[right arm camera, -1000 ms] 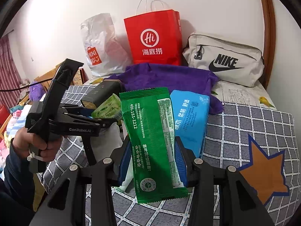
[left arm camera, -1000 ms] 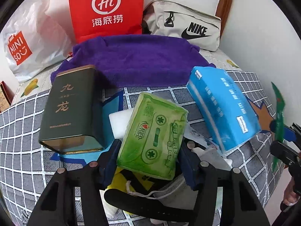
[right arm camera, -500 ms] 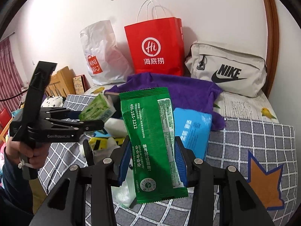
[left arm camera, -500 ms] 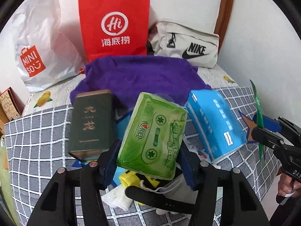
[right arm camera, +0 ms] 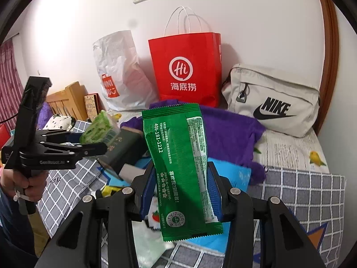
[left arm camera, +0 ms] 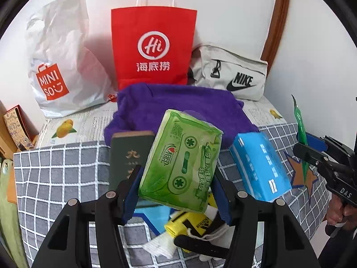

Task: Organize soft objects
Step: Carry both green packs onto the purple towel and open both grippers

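Observation:
My left gripper (left arm camera: 176, 192) is shut on a light green tissue pack (left arm camera: 181, 163) printed with a cassette, held up above the bed. It also shows in the right wrist view (right arm camera: 100, 129). My right gripper (right arm camera: 180, 192) is shut on a dark green flat sachet (right arm camera: 180, 167), also held up; its edge shows at the right of the left wrist view (left arm camera: 301, 129). A purple towel (left arm camera: 178, 105) lies behind on the bed. A blue tissue pack (left arm camera: 261, 165) lies right of centre.
A dark green tin (left arm camera: 127, 156) lies on the checked blanket (left arm camera: 55, 174). A yellow item and cords (left arm camera: 189, 225) lie below my left gripper. A red paper bag (left arm camera: 154, 47), a white Miniso bag (left arm camera: 58, 67) and a Nike pouch (left arm camera: 232, 76) stand along the wall.
Both grippers have risen and drawn back with their packs, so the bed items look lower and farther. The bags at the wall show more fully.

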A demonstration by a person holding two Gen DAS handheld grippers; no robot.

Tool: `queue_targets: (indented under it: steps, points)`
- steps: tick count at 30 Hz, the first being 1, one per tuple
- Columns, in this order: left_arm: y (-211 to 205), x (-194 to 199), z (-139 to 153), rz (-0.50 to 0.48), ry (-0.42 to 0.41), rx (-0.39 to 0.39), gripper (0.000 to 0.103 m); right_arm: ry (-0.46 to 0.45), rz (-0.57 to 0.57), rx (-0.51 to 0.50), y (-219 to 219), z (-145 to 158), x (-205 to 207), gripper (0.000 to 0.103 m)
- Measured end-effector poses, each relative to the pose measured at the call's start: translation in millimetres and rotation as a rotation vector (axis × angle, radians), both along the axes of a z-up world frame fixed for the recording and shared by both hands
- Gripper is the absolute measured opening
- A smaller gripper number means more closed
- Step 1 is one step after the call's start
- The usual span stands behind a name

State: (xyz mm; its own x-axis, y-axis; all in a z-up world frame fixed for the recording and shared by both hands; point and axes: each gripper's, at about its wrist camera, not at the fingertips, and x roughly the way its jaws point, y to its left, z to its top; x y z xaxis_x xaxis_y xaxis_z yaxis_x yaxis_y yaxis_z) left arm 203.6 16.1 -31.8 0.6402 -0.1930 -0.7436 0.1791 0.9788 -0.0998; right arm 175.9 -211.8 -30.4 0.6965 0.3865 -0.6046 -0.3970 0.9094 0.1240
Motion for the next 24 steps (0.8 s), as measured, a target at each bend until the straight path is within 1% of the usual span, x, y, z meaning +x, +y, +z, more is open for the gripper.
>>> queue_targets:
  steps: [7,14,24]
  points:
    - [19.3,21.9,8.2,0.037,-0.011,-0.032,0.057,0.026,-0.046,-0.010,-2.3,5.1,28.4,0.043]
    - [32.9,45.9,12.5,0.072,-0.013,-0.028,0.057,0.054,-0.069,-0.031,-0.1,5.9,61.8,0.043]
    - [50.9,88.9,7.8,0.115,0.003,-0.014,0.057,0.097,-0.087,-0.046,-0.8,-2.8,114.7,0.043]
